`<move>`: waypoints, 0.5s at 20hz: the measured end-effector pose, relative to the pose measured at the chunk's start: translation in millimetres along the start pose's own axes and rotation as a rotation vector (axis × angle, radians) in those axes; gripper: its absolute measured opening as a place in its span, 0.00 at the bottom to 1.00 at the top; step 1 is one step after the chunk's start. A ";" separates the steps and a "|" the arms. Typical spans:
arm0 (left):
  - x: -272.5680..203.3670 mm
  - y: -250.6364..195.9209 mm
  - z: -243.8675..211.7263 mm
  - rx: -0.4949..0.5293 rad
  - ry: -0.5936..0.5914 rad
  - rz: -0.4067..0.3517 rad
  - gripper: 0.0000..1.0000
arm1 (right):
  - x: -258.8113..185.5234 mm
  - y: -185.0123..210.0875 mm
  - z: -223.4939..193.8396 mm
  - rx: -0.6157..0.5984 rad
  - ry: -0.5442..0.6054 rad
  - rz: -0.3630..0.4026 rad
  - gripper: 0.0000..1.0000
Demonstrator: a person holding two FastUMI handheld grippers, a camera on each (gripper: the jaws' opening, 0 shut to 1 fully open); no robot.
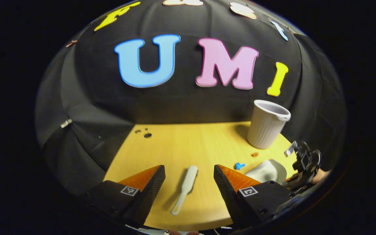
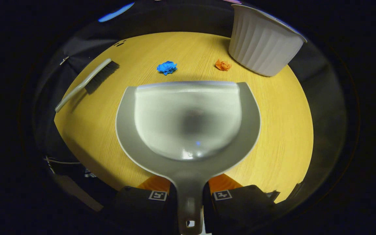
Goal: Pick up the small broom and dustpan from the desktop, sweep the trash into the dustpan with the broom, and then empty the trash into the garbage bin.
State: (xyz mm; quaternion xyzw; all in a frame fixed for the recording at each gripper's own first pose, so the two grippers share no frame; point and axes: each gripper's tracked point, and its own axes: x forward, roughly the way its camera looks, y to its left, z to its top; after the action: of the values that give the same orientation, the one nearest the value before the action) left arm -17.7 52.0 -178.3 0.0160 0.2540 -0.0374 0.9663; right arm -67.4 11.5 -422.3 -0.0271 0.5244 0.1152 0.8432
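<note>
In the right gripper view my right tongs point(image 2: 189, 192) were clamped on the handle of the dustpan point(image 2: 188, 120), one finger pressing each side. The pan was grey with a paler, glossy scoop and a straight front lip, held low over the yellow wooden worktop point(image 2: 282, 130). Just beyond its lip lay a crumpled blue scrap point(image 2: 167, 67) and a smaller orange scrap point(image 2: 223, 65), the orange one close to the white ribbed garbage bin point(image 2: 263, 45). The small broom point(image 2: 86, 83), pale-handled with dark bristles, lay on the worktop off to the left. In the left gripper view my left tongs point(image 1: 189, 181) stood wide apart, gripping nothing, with the broom's handle lying on the worktop between the fingers.
</note>
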 end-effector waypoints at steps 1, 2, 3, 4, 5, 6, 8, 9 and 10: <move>7.1 3.0 -14.7 0.011 0.046 -0.012 0.95 | -7.8 -2.9 -2.0 -0.009 -0.007 -0.002 0.41; 17.1 6.7 -31.0 0.039 0.107 -0.020 0.95 | -14.6 -6.9 -4.1 -0.015 -0.010 -0.007 0.36; 26.5 9.5 -47.4 0.066 0.160 -0.026 0.95 | -21.0 -10.7 -6.1 -0.016 -0.015 -0.012 0.36; 35.0 14.1 -63.2 0.097 0.225 -0.029 0.96 | -26.6 -14.1 -8.0 -0.012 -0.019 -0.016 0.36; 46.6 17.0 -81.5 0.119 0.285 -0.037 0.95 | -31.9 -16.9 -10.4 -0.003 -0.023 -0.019 0.36; 56.7 17.2 -95.5 0.136 0.329 -0.050 0.95 | -37.5 -19.8 -12.6 0.010 -0.028 -0.022 0.36; 79.2 14.3 -117.6 0.171 0.386 -0.097 0.95 | -46.4 -25.8 -15.7 0.037 -0.042 -0.037 0.36; 91.0 15.5 -128.5 0.193 0.414 -0.108 0.95 | -50.6 -29.6 -19.6 0.050 -0.044 -0.049 0.36; 101.1 17.7 -137.7 0.214 0.446 -0.111 0.93 | -53.7 -32.6 -22.4 0.061 -0.047 -0.058 0.36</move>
State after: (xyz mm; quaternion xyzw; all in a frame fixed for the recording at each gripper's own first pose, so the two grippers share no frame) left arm 4.0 70.0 -347.7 0.1121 0.4562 -0.1128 0.8756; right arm -102.5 -32.8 -387.0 -0.0137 0.5065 0.0750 0.8589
